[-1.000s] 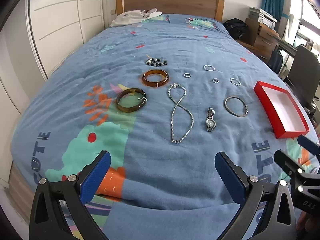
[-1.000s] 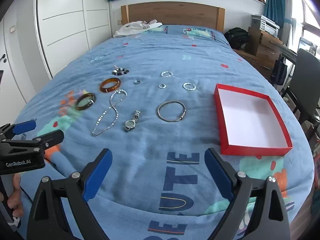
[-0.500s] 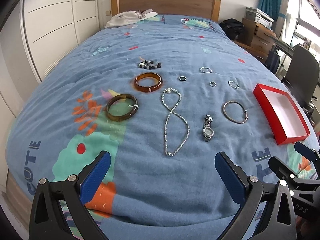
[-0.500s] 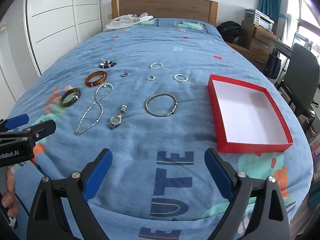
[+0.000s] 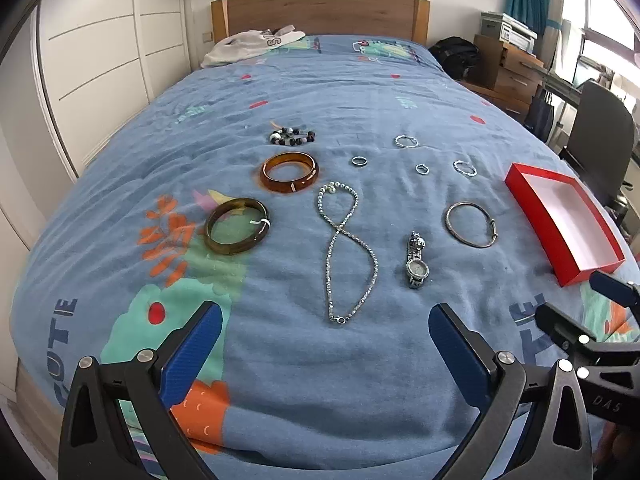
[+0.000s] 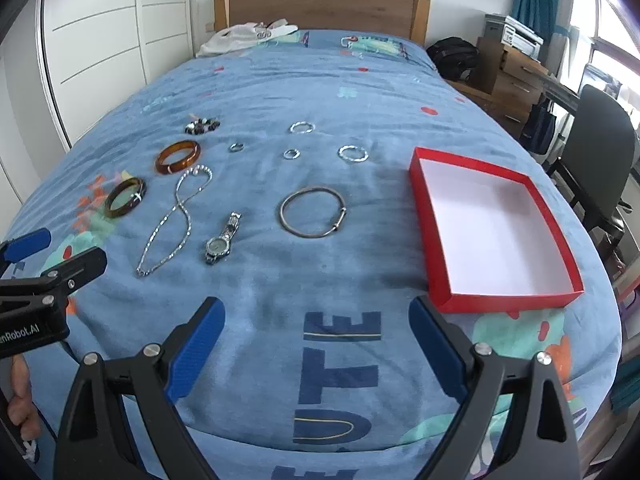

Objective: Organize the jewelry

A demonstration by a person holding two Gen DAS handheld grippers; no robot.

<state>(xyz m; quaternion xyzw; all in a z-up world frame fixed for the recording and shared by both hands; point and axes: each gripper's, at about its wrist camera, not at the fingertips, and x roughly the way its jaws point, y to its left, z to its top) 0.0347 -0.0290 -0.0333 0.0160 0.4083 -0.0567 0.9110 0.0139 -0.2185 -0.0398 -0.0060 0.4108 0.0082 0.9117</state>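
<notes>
Jewelry lies spread on a blue bedspread: an amber bangle [image 5: 289,171], a dark olive bangle [image 5: 237,226], a silver chain necklace [image 5: 347,251], a wristwatch [image 5: 417,260], a silver bangle [image 5: 472,229], a bead bracelet [image 5: 292,136] and several small silver rings [image 5: 406,141]. An empty red box [image 6: 491,227] with a white inside sits to the right. My left gripper [image 5: 325,330] is open and empty, just short of the necklace's near end. My right gripper [image 6: 317,326] is open and empty, near the bed's foot, short of the watch [image 6: 219,242] and silver bangle [image 6: 313,212].
A white garment [image 5: 252,46] lies by the wooden headboard. White wardrobe doors [image 5: 96,60] line the left. A black office chair [image 6: 600,152], a wooden dresser [image 6: 508,76] and a black bag [image 6: 454,60] stand right of the bed.
Both grippers have drawn back and risen a little over the foot of the bed, so the jewelry sits farther off. Nothing on the bed has moved. Both stay open.
</notes>
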